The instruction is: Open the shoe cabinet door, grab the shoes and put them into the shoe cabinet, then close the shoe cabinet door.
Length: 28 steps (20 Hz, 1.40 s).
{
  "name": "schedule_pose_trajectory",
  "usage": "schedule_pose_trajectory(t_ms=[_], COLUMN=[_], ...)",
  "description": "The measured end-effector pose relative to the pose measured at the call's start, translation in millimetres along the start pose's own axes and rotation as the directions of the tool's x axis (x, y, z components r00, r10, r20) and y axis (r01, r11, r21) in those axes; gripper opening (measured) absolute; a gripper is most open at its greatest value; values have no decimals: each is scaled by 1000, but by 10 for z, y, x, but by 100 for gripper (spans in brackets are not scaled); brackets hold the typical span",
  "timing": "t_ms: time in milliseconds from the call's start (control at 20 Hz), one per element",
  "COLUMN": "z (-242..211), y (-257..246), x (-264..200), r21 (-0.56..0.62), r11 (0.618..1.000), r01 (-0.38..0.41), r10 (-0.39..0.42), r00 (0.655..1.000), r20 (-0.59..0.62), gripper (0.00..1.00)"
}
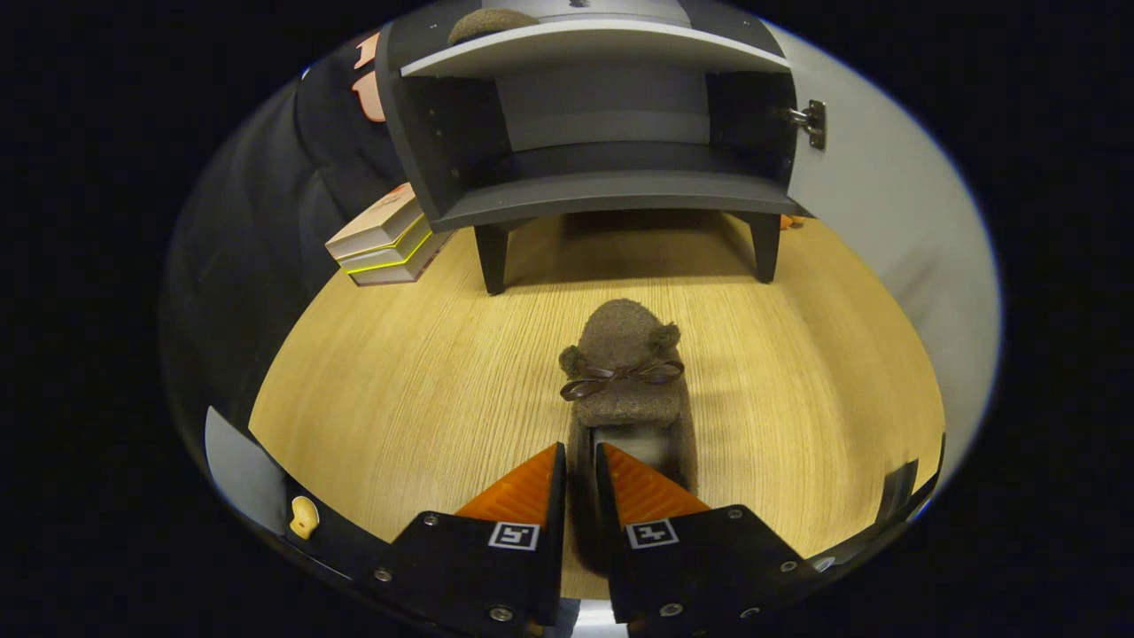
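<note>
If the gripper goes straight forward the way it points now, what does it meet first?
Nothing new at first: the gripper is already shut on the heel side wall of the brown slipper. Beyond the slipper's toe lies bare wooden floor, then probably the open shoe cabinet; depth is uncertain.

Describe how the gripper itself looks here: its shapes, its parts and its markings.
The gripper has two wedge-shaped fingers with ribbed faces that taper to points. Each sits on an angular mount fixed with round screws. Each mount carries a small square black-and-white marker near the inner edge.

Light wood-grain table [399, 399]: bearing a fuzzy brown slipper with a bow [625, 372], a dark grey open shoe cabinet on legs [611, 190], stacked books [385, 239] beside it.
</note>
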State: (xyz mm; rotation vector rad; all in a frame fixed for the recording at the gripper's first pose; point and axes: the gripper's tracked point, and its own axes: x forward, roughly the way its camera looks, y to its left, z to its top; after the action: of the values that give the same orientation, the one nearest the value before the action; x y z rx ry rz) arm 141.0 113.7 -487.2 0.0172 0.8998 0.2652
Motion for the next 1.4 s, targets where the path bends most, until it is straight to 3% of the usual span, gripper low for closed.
schedule_pose_trajectory(t_ms=[150,250,400,600,900,1400], z=[45,57,91,128,378,1220], y=[-40,-35,-22,-22,-73,46], x=[160,295,417,394,-56,-1141], r21=[30,37,46,52,77,6], r11=[1000,999,999,998,996,1000], r01=[-4,-5,-11,-21,-39,-23], r10=[4,5,11,20,33,21], r00=[1000,1000,1000,1000,996,961], r20=[7,0,5,18,84,276], gripper=[22,14,14,7,6,6])
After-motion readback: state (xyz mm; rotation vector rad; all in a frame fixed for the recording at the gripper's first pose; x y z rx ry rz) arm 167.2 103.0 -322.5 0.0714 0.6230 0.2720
